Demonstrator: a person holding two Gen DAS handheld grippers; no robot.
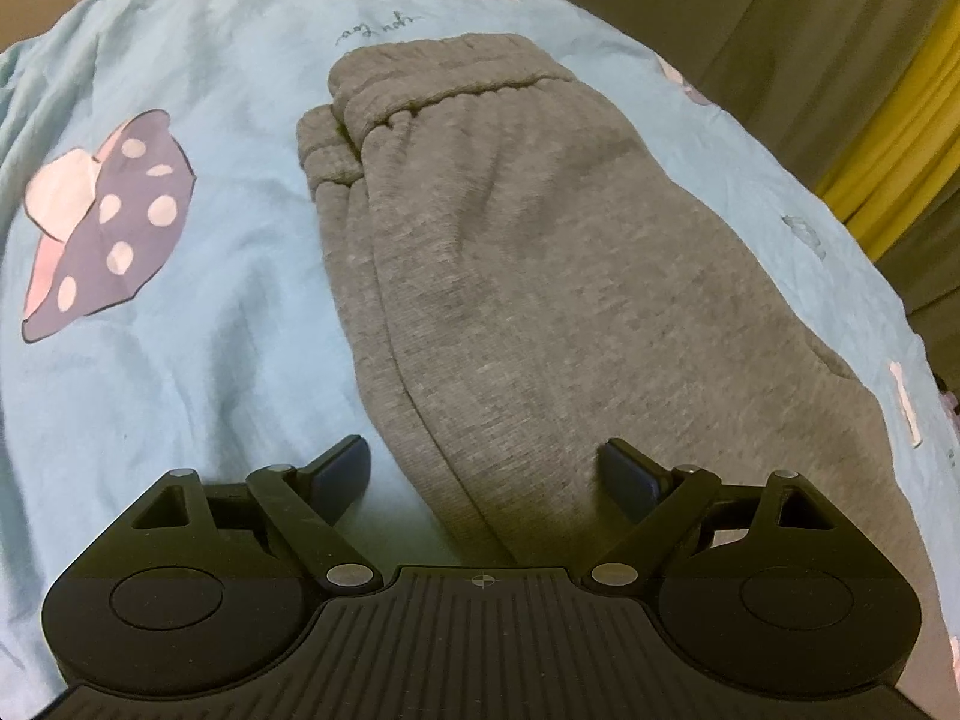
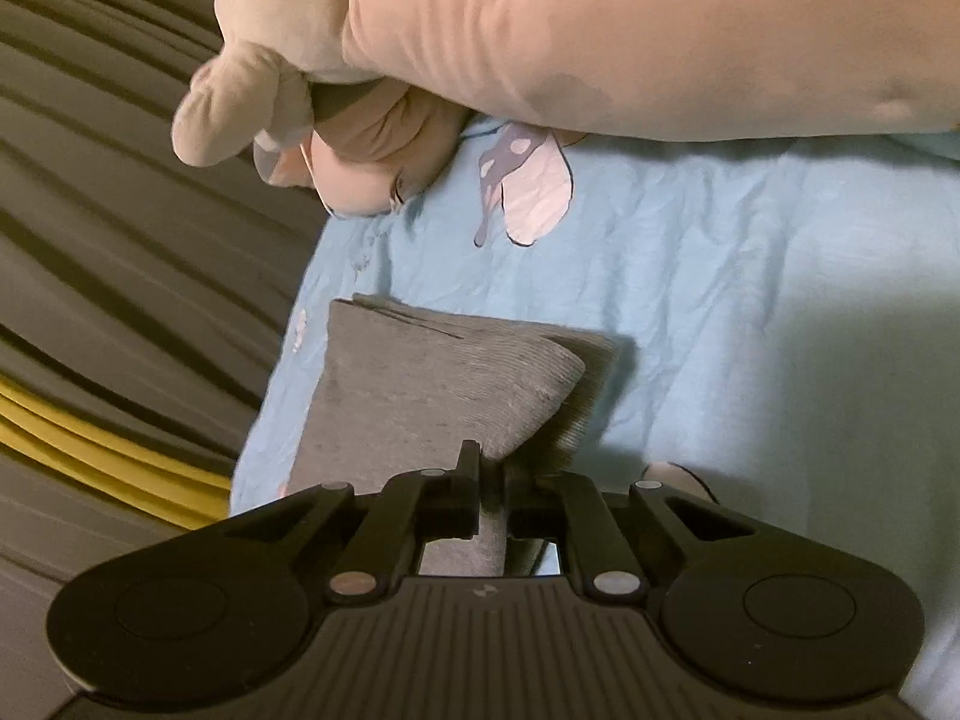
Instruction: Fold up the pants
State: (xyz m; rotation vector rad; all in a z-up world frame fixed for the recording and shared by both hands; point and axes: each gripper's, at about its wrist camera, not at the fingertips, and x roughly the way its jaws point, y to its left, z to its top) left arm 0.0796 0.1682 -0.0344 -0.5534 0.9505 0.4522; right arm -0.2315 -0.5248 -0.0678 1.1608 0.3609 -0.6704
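Grey sweatpants (image 1: pixel 540 276) lie folded lengthwise on a light blue bedsheet (image 1: pixel 210 360), with the elastic waistband at the far end. My left gripper (image 1: pixel 486 471) hovers open over the near part. Its left finger is above the sheet and its right finger above the cloth, with the folded edge between them. In the right wrist view, the ribbed cuff end of the pants (image 2: pixel 420 384) is lifted a little off the sheet. My right gripper (image 2: pixel 492 480) is shut on a pinch of this grey cloth.
The sheet carries a dark dotted bow print (image 1: pixel 114 222) to the left of the pants. A person's sleeved arm (image 2: pixel 630 36) crosses the top of the right wrist view. The bed's edge (image 2: pixel 282 360) drops off towards dark folds and a yellow strip (image 2: pixel 108 450).
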